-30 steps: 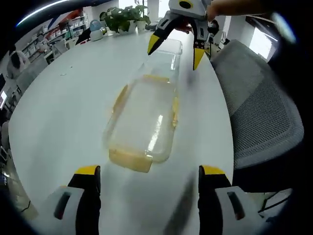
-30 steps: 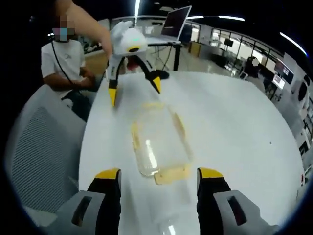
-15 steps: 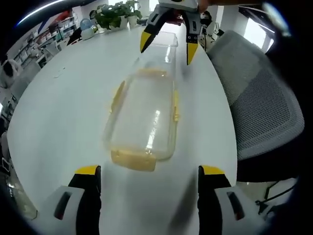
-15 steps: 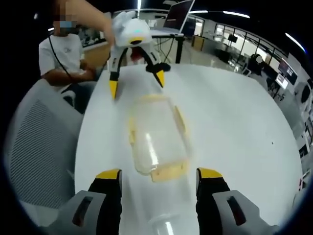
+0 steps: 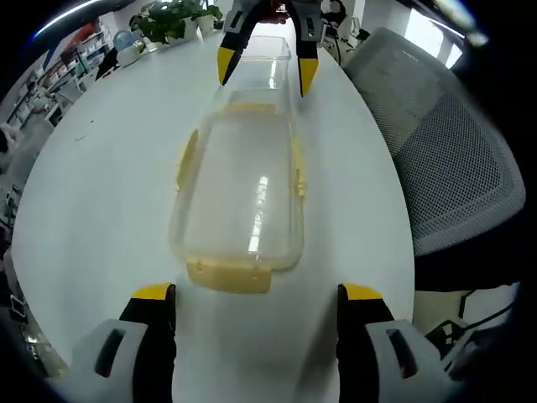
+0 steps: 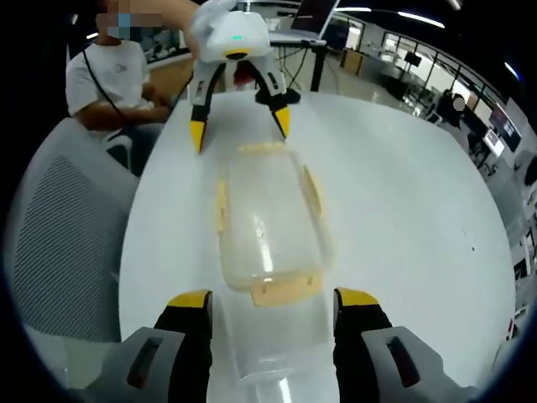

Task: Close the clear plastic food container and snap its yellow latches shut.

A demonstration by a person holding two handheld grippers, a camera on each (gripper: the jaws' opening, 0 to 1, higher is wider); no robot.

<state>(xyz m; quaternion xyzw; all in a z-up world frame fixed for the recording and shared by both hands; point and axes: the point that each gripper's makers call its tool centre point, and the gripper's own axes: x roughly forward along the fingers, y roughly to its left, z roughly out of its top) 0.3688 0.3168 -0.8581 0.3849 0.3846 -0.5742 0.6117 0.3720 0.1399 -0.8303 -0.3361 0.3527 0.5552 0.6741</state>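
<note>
A long clear plastic food container (image 5: pixel 239 197) lies on the white table (image 5: pixel 92 193), seen lengthwise as the container (image 6: pixel 267 222) in the right gripper view. Its yellow latches (image 5: pixel 228 275) stick outward at both ends and both long sides. My left gripper (image 5: pixel 257 294) is open just short of the near end latch, touching nothing. My right gripper (image 6: pixel 274 299) is open at the opposite end latch (image 6: pixel 285 290). Each gripper faces the other: the right gripper (image 5: pixel 265 71), the left gripper (image 6: pixel 240 130). A second clear plastic piece (image 6: pixel 268 361) lies between the right jaws.
A grey mesh chair (image 5: pixel 445 143) stands against the table's edge beside the container, also the chair (image 6: pixel 67 227). A seated person (image 6: pixel 109 84) is behind it. Potted plants (image 5: pixel 168 21) and a laptop (image 6: pixel 310 17) sit at the table's far ends.
Both grippers have drawn a little closer to the container's ends and now line up squarely with its length. Both stay open. The container lies where it was.
</note>
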